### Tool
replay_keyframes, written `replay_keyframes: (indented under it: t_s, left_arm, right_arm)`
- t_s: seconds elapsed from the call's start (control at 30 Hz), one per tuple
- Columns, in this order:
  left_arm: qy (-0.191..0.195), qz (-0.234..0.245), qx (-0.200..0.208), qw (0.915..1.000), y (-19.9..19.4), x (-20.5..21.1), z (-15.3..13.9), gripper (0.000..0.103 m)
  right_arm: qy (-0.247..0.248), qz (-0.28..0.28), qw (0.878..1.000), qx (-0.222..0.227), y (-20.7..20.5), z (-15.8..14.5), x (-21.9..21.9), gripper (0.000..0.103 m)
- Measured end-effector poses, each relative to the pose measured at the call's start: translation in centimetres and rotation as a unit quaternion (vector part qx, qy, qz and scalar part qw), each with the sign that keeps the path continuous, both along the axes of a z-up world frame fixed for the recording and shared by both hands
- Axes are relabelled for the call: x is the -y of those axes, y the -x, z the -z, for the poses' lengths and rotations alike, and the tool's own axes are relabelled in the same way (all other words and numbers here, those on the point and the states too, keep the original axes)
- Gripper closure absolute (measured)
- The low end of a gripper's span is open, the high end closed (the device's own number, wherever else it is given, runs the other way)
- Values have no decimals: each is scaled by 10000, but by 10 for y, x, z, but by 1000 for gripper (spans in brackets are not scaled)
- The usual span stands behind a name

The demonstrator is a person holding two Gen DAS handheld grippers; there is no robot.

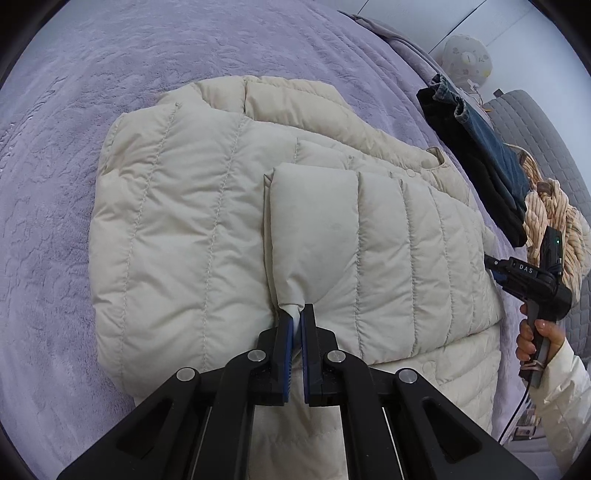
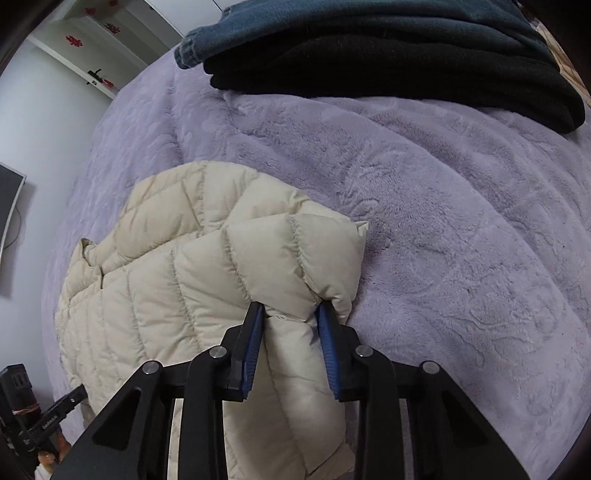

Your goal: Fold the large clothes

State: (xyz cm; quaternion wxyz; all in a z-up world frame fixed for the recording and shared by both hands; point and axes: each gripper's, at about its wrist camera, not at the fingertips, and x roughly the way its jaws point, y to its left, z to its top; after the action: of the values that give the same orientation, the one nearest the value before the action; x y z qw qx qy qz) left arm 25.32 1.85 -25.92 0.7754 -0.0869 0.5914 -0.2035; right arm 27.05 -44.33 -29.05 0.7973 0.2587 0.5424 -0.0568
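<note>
Looking along the left gripper [image 1: 297,314], its jaws are pinched tight on a thin fold of the cream puffer jacket [image 1: 229,206] spread over the lilac blanket [image 1: 74,110]. From the right gripper [image 2: 290,314], the jaws squeeze a thick bunched jacket edge between them.

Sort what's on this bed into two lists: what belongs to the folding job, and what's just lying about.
In the job:
- cream puffer jacket
- left gripper, clamped on a jacket fold
- right gripper, jaws around a jacket fold

Lying about:
- folded jeans
- black garment
- striped cloth
- purple blanket underneath
</note>
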Motion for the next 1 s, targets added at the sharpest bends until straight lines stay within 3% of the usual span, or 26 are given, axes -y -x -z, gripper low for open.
replay_keyframes:
  t_s: [0.17, 0.33, 0.5, 0.63, 0.77, 0.87, 0.93, 1.0]
  left_arm:
    - [-406, -222, 190, 9988, 1, -21, -16, 97]
    - [-509, -417, 479, 9967, 4, -54, -51, 97]
    - [-334, -152, 724, 9967, -5, -34, -68, 97]
    - [-178, 121, 672, 9975, -14, 6, -53, 97]
    - [-816, 205, 647, 9944, -27, 34, -12, 97]
    - [-648, 1, 398, 9971, -40, 29, 13, 97]
    - [-519, -64, 331, 9981, -43, 26, 17, 97]
    - [-573, 23, 390, 9976, -41, 27, 17, 97]
  right_arm:
    - [21, 62, 10000, 11, 1, 1, 1, 72]
    - [-1, 54, 9999, 141, 10, -18, 0, 72]
    - [-13, 111, 9983, 571, 28, -51, 0, 72]
    - [-93, -57, 9984, 563, 26, -51, -6, 73]
    - [-164, -223, 9988, 402, 20, -32, -18, 73]
    - [0, -226, 9996, 174, 17, -9, -21, 78]
    - [-28, -139, 9998, 135, 18, 3, -16, 86]
    - [-79, -78, 9998, 142, 19, 10, -13, 88]
